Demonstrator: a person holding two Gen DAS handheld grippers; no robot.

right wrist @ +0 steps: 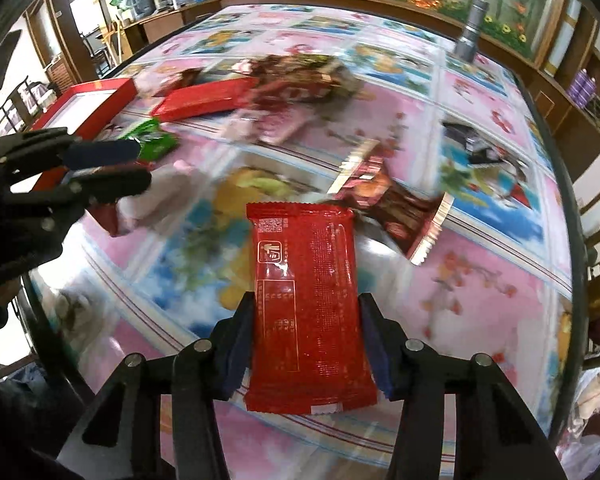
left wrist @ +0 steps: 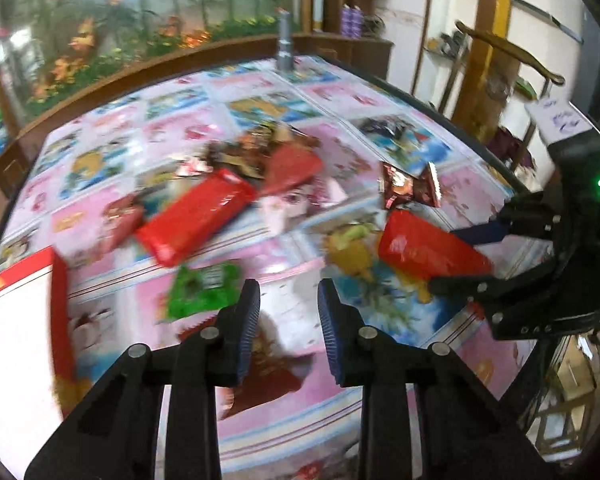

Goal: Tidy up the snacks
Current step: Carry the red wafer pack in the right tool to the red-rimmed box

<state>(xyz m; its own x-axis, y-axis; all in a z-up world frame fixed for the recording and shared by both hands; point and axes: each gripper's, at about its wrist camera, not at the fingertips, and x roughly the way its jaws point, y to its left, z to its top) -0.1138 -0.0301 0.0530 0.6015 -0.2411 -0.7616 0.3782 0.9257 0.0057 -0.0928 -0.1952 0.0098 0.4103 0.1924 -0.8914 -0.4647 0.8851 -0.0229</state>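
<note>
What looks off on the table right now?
Nothing damaged or spilled. Snack packets lie in a loose, overlapping heap mid-table, outside the red tray, at mixed angles. The right gripper holds a red packet; the left gripper is open, holding nothing.

Table layout, clock directions taken from my right gripper's view:

- Flat red foil snack packet [right wrist: 308, 308]: at 6 o'clock, between my right gripper's [right wrist: 306, 340] fingers, above the cartoon-print tablecloth [right wrist: 480, 264].
- Brown crimped-edge wrapper [right wrist: 396, 208]: on the cloth, 1 o'clock of that packet, just behind it.
- Long red snack bar packet [right wrist: 204, 100]: 11 o'clock, farther back.
- Mixed pile of small wrappers [right wrist: 300, 76]: 12 o'clock, right of the long packet.
- Green foil sachet [right wrist: 152, 142]: 10 o'clock.
- Shallow red-rimmed cardboard box [right wrist: 96, 96]: 10 o'clock, behind the sachet.
- Grey metal cylinder [right wrist: 474, 28]: 1 o'clock, at the far edge.
- My left gripper [right wrist: 112, 168]: 9 o'clock, before the sachet.
</note>
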